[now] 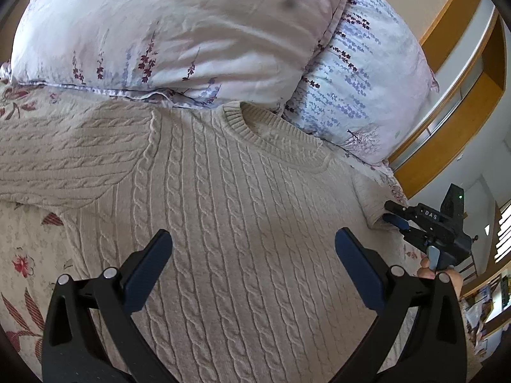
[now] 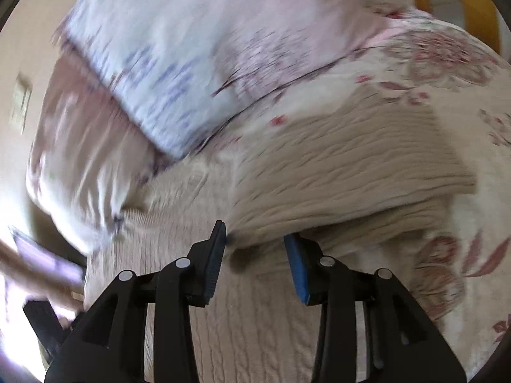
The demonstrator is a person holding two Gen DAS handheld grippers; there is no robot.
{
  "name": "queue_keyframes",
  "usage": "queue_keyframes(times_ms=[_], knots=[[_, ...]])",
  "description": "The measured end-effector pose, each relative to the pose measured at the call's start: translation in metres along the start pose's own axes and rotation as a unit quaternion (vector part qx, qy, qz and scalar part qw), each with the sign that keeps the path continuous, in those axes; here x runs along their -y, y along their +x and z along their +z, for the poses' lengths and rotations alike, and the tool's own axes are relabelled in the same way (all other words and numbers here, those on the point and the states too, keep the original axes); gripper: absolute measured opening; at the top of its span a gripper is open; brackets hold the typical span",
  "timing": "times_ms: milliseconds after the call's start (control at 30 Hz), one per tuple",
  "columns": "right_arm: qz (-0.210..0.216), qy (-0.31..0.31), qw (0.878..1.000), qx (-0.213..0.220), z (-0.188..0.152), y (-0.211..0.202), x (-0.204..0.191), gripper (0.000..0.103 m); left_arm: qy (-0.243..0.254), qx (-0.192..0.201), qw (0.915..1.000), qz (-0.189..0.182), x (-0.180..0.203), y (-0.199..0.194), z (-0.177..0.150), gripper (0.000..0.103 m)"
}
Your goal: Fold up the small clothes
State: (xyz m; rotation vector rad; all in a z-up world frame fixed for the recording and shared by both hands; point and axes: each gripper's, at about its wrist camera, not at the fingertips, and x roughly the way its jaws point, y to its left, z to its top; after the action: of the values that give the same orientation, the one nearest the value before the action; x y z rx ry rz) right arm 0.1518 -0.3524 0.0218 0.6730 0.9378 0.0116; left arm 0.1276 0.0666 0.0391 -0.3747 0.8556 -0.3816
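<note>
Your left gripper (image 1: 254,249) has its fingers (image 1: 148,268) spread wide, hovering over the chest of the sweater (image 1: 223,198) with nothing between them. Your right gripper (image 2: 255,249) also has its fingers (image 2: 215,255) parted in its own view — the picture is blurred, so you cannot tell whether the pads touch the knit. In the left wrist view that same right gripper sits at the sweater's right edge, its tips at the sleeve (image 1: 367,198), but from this angle you cannot tell whether it pinches the fabric.

The sweater is a cream cable-knit, lying flat and face up on the bed (image 1: 22,255), collar (image 1: 271,137) pointing towards the pillows. One sleeve lies folded across the upper left of the body. Two floral pillows (image 1: 179,32) rest just beyond the collar — the nearer one touches the neckline. The bedspread underneath carries a red flower print, and a wooden headboard (image 1: 460,32) curves behind the pillows.
</note>
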Motion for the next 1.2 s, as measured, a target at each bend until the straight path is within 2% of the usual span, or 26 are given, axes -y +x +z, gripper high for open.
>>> queue_keyframes(times_ms=[67, 100, 133, 233, 300, 367, 433, 500, 567, 633, 667, 767, 833, 900, 967, 1033, 1100, 1200], knots=[[-0.021, 0.017, 1.000, 0.016, 0.005, -0.002, 0.007, 0.039, -0.006, 0.001, 1.0000, -0.001, -0.003, -0.002, 0.000, 0.101], [-0.032, 0.021, 0.999, 0.025, 0.008, -0.003, 0.010, 0.034, -0.010, 0.000, 0.9999, -0.002, -0.005, -0.003, 0.000, 0.101], [-0.050, 0.020, 0.998, 0.037, 0.012, -0.006, 0.010, 0.024, -0.016, 0.000, 0.9999, -0.005, -0.008, -0.004, 0.000, 0.101], [-0.088, -0.016, 0.993, 0.071, 0.018, -0.008, -0.007, 0.012, -0.031, 0.000, 0.9995, -0.010, -0.016, -0.007, 0.001, 0.101], [-0.077, -0.065, 0.991, 0.084, 0.017, -0.009, -0.036, 0.011, -0.040, 0.005, 0.9991, -0.012, -0.020, -0.009, 0.002, 0.101], [-0.039, -0.123, 0.989, 0.078, 0.009, -0.004, -0.075, 0.010, -0.050, 0.009, 0.9986, -0.015, -0.023, -0.011, 0.003, 0.101], [0.006, -0.191, 0.980, 0.047, -0.009, 0.010, -0.118, 0.010, -0.058, 0.009, 0.9981, -0.021, -0.024, -0.011, 0.004, 0.101], [0.026, -0.264, 0.964, -0.016, -0.038, 0.036, -0.157, 0.012, -0.069, 0.008, 0.9972, -0.029, -0.025, -0.010, 0.004, 0.101], [0.043, -0.300, 0.949, -0.084, -0.063, 0.062, -0.174, 0.017, -0.081, 0.003, 0.9960, -0.038, -0.024, -0.006, 0.005, 0.101], [0.047, -0.305, 0.941, -0.136, -0.083, 0.078, -0.174, 0.037, -0.090, -0.005, 0.9949, -0.045, -0.022, 0.000, 0.007, 0.101], [0.049, -0.302, 0.941, -0.142, -0.086, 0.079, -0.170, 0.040, -0.094, -0.007, 0.9944, -0.049, -0.021, 0.003, 0.007, 0.100], [0.071, -0.255, 0.954, -0.139, -0.080, 0.061, -0.148, 0.042, -0.106, -0.022, 0.9924, -0.059, -0.019, 0.014, 0.010, 0.093], [0.090, -0.173, 0.972, -0.132, -0.064, 0.044, -0.116, 0.044, -0.122, -0.039, 0.9896, -0.066, -0.018, 0.028, 0.011, 0.086], [0.094, -0.097, 0.984, -0.120, -0.051, 0.029, -0.082, 0.044, -0.145, -0.054, 0.9854, -0.071, -0.020, 0.042, 0.012, 0.077], [0.087, -0.030, 0.990, -0.109, -0.043, 0.019, -0.052, 0.044, -0.174, -0.065, 0.9797, -0.075, -0.025, 0.054, 0.012, 0.068], [0.075, 0.047, 0.992, -0.088, -0.034, 0.008, -0.013, 0.044, -0.191, -0.060, 0.9772, -0.071, -0.028, 0.060, 0.013, 0.062], [0.068, 0.086, 0.992, -0.065, -0.029, 0.001, 0.011, 0.043, -0.199, -0.049, 0.9767, -0.062, -0.030, 0.063, 0.018, 0.059], [0.056, 0.145, 0.988, -0.017, -0.019, -0.013, 0.040, 0.042, -0.221, -0.041, 0.9732, -0.051, -0.035, 0.069, 0.023, 0.045]])
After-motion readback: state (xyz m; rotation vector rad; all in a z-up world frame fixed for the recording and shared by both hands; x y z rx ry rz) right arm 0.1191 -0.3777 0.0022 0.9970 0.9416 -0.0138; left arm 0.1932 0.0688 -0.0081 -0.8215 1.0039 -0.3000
